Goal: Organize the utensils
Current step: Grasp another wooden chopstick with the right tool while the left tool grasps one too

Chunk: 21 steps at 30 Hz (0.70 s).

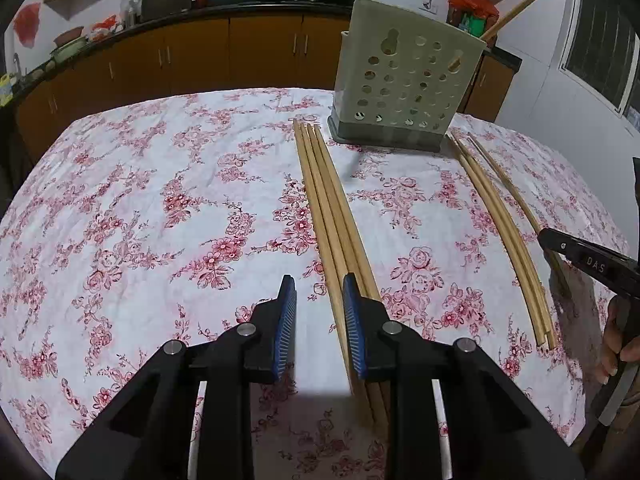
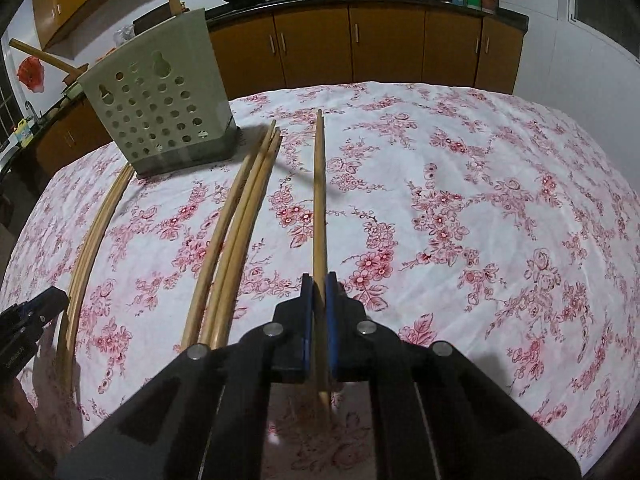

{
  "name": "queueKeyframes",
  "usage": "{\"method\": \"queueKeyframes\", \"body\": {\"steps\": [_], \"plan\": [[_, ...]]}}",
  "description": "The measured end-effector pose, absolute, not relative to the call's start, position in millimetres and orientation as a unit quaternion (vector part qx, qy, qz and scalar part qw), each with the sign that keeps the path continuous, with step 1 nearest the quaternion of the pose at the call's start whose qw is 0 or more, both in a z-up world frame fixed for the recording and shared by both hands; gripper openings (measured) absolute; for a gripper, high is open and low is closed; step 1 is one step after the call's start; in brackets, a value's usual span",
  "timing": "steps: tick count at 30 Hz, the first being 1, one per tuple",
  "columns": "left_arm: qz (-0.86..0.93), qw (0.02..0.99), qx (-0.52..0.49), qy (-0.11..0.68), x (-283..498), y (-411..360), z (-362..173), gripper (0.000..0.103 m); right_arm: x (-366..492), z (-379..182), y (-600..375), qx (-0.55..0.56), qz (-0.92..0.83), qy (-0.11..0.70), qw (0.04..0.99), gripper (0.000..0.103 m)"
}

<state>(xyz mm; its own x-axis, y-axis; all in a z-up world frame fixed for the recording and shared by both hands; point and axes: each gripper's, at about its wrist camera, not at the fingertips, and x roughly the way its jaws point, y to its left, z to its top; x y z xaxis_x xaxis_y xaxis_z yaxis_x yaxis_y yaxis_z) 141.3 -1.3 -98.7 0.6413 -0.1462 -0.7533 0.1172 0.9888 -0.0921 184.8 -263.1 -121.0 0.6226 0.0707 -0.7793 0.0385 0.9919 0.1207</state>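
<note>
The right claw is clamped on a single chopstick, which runs straight ahead from between its blue pads, its far tip lifted above the floral tablecloth. To its left three loose chopsticks lie side by side on the cloth; to its right the cloth is bare out to the table's edge. The left claw stands apart and grips nothing, with a bundle of chopsticks lying just under its right finger and running ahead. Farther ahead stands the perforated utensil holder, upright, with sticks already poking out of its top, and beyond it the kitchen cabinets
</note>
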Motion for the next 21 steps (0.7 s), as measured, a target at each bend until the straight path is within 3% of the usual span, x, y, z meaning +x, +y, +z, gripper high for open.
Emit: {"method": "queueKeyframes", "body": {"steps": [11, 16, 21], "plan": [[-0.056, 0.903, -0.007, 0.425, 149, 0, -101, 0.023, 187, -121, -262, 0.058, 0.009, 0.437, 0.897, 0.009], [-0.042, 0.904, -0.007, 0.425, 163, 3, -101, 0.009, 190, -120, -252, 0.045, 0.023, 0.438, 0.898, 0.011], [-0.016, 0.905, -0.018, 0.424, 177, 22, -101, 0.008, 201, -120, -257, 0.048, 0.009, 0.433, 0.9, 0.008]]}}
